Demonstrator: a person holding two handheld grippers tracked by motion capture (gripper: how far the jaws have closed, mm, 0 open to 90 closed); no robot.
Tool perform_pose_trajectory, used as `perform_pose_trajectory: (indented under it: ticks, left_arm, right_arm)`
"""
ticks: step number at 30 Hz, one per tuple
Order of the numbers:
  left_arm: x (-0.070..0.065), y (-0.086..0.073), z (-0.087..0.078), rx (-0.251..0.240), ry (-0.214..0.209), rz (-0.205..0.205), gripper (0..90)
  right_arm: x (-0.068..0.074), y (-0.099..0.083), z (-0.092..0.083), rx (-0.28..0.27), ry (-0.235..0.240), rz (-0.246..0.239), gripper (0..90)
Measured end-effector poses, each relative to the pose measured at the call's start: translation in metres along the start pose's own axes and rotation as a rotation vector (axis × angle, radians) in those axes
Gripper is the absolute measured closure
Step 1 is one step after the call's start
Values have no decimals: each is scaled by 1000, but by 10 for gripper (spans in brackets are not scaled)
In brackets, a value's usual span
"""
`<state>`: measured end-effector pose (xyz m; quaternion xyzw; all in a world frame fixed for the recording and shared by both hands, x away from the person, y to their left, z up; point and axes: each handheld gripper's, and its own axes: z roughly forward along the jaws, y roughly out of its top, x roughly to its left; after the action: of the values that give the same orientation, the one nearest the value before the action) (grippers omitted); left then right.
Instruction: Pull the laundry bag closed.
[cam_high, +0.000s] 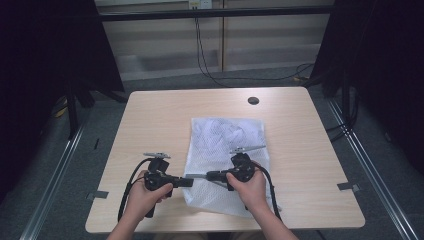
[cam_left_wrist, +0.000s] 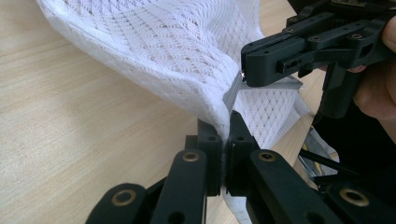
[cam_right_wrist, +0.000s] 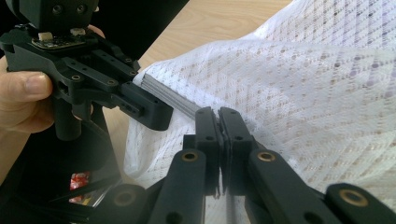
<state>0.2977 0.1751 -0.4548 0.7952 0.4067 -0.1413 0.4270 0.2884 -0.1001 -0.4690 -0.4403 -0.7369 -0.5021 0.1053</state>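
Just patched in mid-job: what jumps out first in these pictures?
The white mesh bag lying on the near middle of the wooden table. Both tongs meet at its near left edge: the left tongs are shut on the mesh, and the right tongs are shut on the grey strip along that edge, nearly tip to tip.

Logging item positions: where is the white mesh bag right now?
High view: the white mesh bag lies on the table, right of centre near the front edge, both grippers clamped on its near left edge.
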Motion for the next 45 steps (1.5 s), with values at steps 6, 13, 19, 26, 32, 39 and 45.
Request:
perform_pose_trajectory:
  ticks: [6, 13, 19, 26, 32, 39, 45]
  left_arm:
    - [0, 0, -1, 0, 5, 2, 876]
    - [1, 0, -1, -3, 4, 3, 876]
    - [3, 0, -4, -2, 2, -1, 876]
    - [4, -1, -5, -10, 1, -6, 876]
    - [5, -1, -6, -10, 5, -10, 876]
    - [4, -1, -6, -9, 5, -9, 876]
    - [5, -2, -8, -14, 10, -7, 876]
  right_arm:
    - [-1, -1, -1, 3, -7, 0, 880]
    - [-5, -2, -6, -2, -13, 11, 880]
    - [-7, -3, -8, -3, -19, 11, 880]
    - [-10, -3, -14, -8, -28, 12, 880]
    - [-13, -3, -18, -10, -35, 17, 879]
    - [-15, -4, -20, -12, -27, 26, 879]
    - [-17, -5, -23, -17, -46, 28, 879]
